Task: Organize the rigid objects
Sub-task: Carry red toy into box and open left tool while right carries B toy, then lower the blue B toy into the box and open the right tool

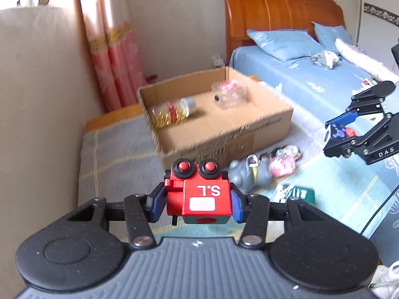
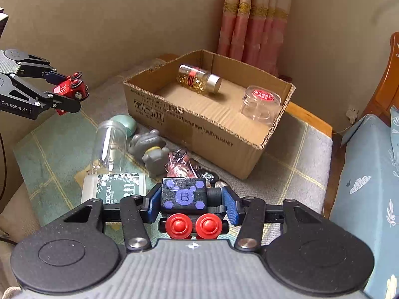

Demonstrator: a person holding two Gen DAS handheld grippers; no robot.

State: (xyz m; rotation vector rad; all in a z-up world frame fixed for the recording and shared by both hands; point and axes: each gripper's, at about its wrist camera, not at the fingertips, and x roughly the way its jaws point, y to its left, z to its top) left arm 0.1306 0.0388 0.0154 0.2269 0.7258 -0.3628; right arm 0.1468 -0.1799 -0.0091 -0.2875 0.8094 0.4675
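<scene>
My left gripper (image 1: 197, 204) is shut on a red toy block car (image 1: 199, 196) marked "S.L", held in the air short of the cardboard box (image 1: 224, 134). My right gripper (image 2: 192, 204) is shut on a black toy block car (image 2: 184, 196) with purple marks and red wheels, above the clutter in front of the box (image 2: 199, 124). Each gripper shows in the other's view, the left gripper (image 2: 62, 94) with the red car (image 2: 71, 88) and the right gripper (image 1: 344, 134) with the black car (image 1: 336, 132). The box holds a bottle of gold beads (image 2: 199, 79) and a clear round jar (image 2: 261, 104).
On the blanket before the box lie a grey frog figure (image 2: 149, 149), a clear bottle with a green cap (image 2: 112, 139), a green medical pack (image 2: 117, 189), a pink keychain (image 2: 179, 167). A bed (image 1: 311, 74) with blue pillows stands to the right, a beige sofa back (image 1: 37, 99) to the left.
</scene>
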